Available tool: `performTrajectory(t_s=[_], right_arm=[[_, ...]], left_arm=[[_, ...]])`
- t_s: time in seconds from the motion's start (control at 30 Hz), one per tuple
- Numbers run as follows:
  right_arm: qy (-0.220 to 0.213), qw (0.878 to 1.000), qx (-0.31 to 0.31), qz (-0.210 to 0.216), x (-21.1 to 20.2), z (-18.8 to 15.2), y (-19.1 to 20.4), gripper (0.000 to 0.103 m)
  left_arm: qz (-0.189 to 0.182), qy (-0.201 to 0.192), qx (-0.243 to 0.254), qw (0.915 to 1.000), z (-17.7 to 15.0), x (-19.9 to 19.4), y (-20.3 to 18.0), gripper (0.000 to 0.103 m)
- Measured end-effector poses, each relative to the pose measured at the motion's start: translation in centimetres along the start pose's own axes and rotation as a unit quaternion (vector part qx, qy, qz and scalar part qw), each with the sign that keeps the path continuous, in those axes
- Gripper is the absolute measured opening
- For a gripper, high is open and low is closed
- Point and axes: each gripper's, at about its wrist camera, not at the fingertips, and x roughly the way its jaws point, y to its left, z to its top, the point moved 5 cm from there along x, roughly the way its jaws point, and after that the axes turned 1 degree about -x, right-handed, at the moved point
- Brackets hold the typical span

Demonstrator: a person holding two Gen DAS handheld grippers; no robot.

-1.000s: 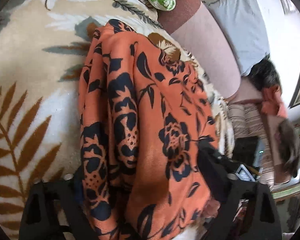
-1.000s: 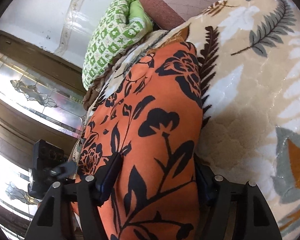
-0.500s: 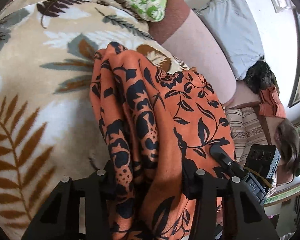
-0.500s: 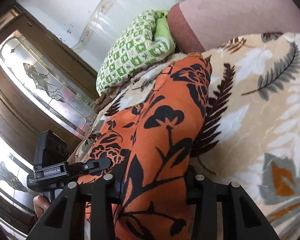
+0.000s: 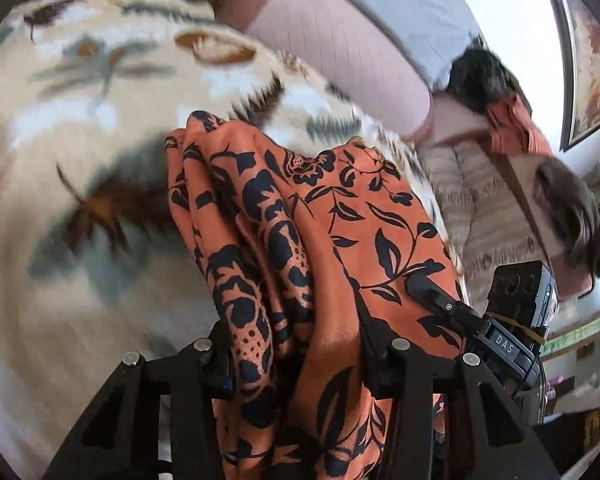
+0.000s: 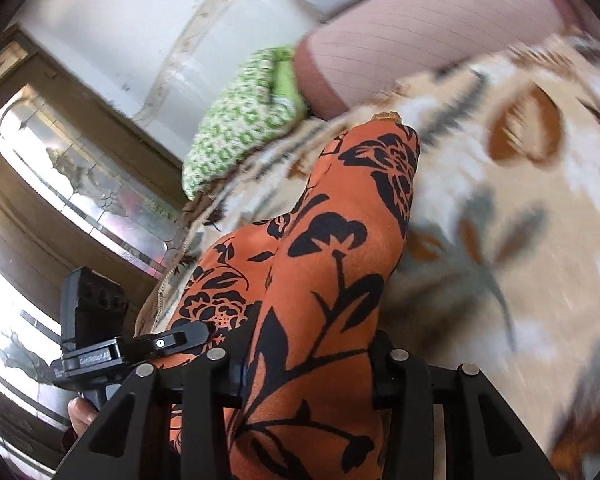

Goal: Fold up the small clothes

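Note:
An orange garment with a black flower print [image 5: 312,232] hangs bunched over the leaf-patterned blanket [image 5: 72,160]. My left gripper [image 5: 300,356] is shut on one gathered end of it, cloth filling the space between the jaws. In the right wrist view the same garment [image 6: 332,264] runs up from my right gripper [image 6: 304,364], which is shut on its other end. Each gripper shows in the other's view: the right one [image 5: 472,320] at the garment's right side, the left one [image 6: 140,344] at its left side. The far end of the cloth still touches the blanket.
A pink bolster [image 5: 340,48] and a green patterned cushion [image 6: 244,120] lie at the blanket's far edge. Grey bedding [image 5: 400,4] and a heap of clothes [image 5: 500,120] sit beyond. A glass-panelled wooden door [image 6: 72,184] stands on the left of the right wrist view.
Both grippers have closed on the orange garment and pulled it back and upward. The cloth has gathered into a narrower bundle, and more blanket shows beyond it.

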Motion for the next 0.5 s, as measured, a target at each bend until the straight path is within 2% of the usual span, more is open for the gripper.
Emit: performTrajectory(t_s=[0.1, 0.23, 0.3, 0.4, 0.47, 0.5], right_arm=[[0.014, 0.999, 0.023, -0.028, -1.2, -2.1, -2.2, 0.042], [0.029, 0.994, 0.066, -0.082, -1.9, -3.0, -5.1, 0.062], [0.013, 0.993, 0.088, -0.076, -3.3, -2.3, -5.5, 0.062], [-0.044, 0.991, 0.090, -0.087, -6.6, -1.2, -5.5, 0.063], [-0.072, 0.992, 0.073, -0.076, -8.1, -0.2, -4.6, 0.063], [-0.072, 0.993, 0.059, -0.071, -8.2, 0.2, -3.9, 0.063]], left_arm=[[0.031, 0.009, 0.018, 0.9993, -2.0, 1.0, -0.6, 0.047], [0.063, 0.013, 0.015, 0.9978, -3.1, 0.7, -0.2, 0.056], [0.076, 0.010, 0.015, 0.9970, -3.6, -0.4, -0.1, 0.057], [0.102, -0.010, 0.035, 0.9941, -3.8, -2.7, -0.4, 0.058], [0.128, -0.039, 0.064, 0.9889, -3.4, -4.3, -1.4, 0.063], [0.147, -0.055, 0.079, 0.9844, -3.2, -4.9, -1.9, 0.064]])
